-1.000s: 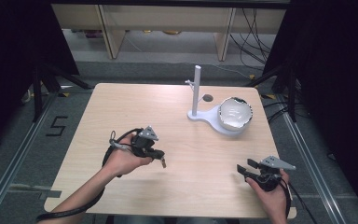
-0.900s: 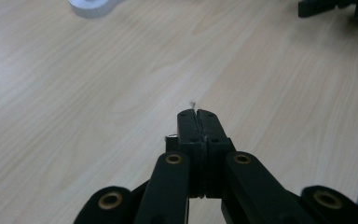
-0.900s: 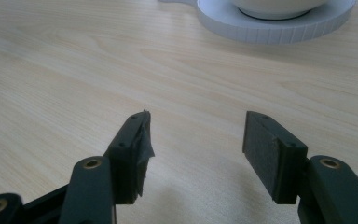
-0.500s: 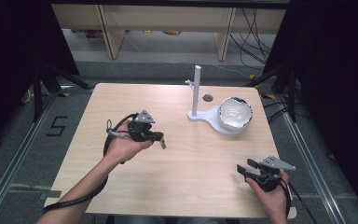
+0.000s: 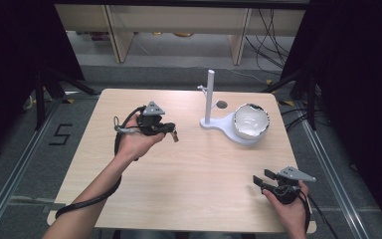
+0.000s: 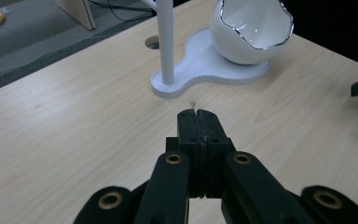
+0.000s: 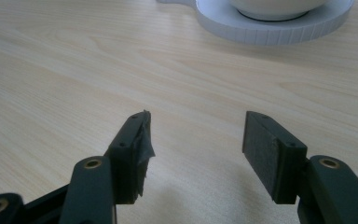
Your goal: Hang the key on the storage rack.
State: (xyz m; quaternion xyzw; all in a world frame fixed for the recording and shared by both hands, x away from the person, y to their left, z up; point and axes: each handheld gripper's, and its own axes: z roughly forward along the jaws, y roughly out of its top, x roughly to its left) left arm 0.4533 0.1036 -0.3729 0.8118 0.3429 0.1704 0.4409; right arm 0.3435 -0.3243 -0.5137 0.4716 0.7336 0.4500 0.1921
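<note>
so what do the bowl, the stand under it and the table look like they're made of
Bowl: looks like glazed white ceramic, since it is glossy with soft reflections and has a thin dark wavy rim; glossy plastic is possible.
Stand: matte white, likely plastic; fine ridges along the base edge in the right gripper view hint at 3D printing.
Table: pale wood grain with a smooth, low sheen, probably laminate or veneer rather than solid wood.
</note>
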